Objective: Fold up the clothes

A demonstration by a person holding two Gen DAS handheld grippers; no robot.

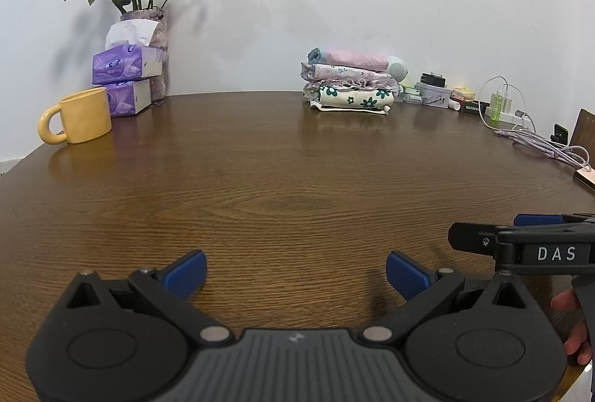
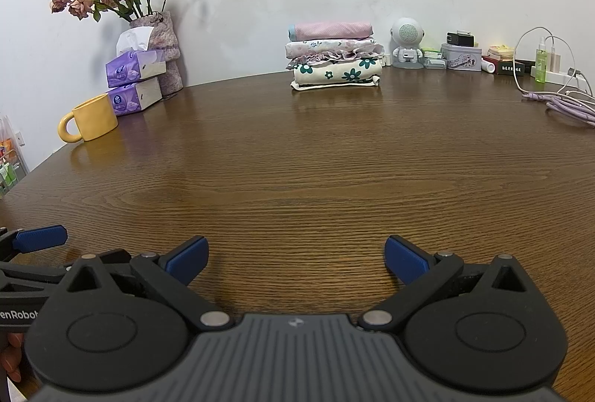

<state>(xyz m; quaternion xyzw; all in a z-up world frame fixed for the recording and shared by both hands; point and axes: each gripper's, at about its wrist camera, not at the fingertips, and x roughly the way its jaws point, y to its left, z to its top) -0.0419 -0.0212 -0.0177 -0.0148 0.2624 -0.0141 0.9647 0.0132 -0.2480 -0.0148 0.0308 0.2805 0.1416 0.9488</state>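
A stack of folded clothes (image 1: 349, 82) (image 2: 334, 56) rests at the far side of the brown wooden table (image 1: 282, 179) (image 2: 297, 160), against the wall: a pink piece on top, floral pieces beneath, a cream one with green flowers at the bottom. My left gripper (image 1: 295, 275) hovers low over the near part of the table, open, with nothing between its blue pads. My right gripper (image 2: 295, 259) is beside it, open and empty too. Each gripper shows at the edge of the other's view. No loose garment lies on the table in front of me.
At the far left stand a yellow mug (image 1: 80, 119) (image 2: 91, 119), two purple tissue boxes (image 1: 126, 82) (image 2: 135, 82) and a vase of dried roses (image 1: 156, 41) (image 2: 163, 45). At the far right sit a small white robot figure (image 2: 407, 43), tins, a green bottle (image 2: 542, 65) and lilac cables (image 1: 546, 149) (image 2: 565, 104).
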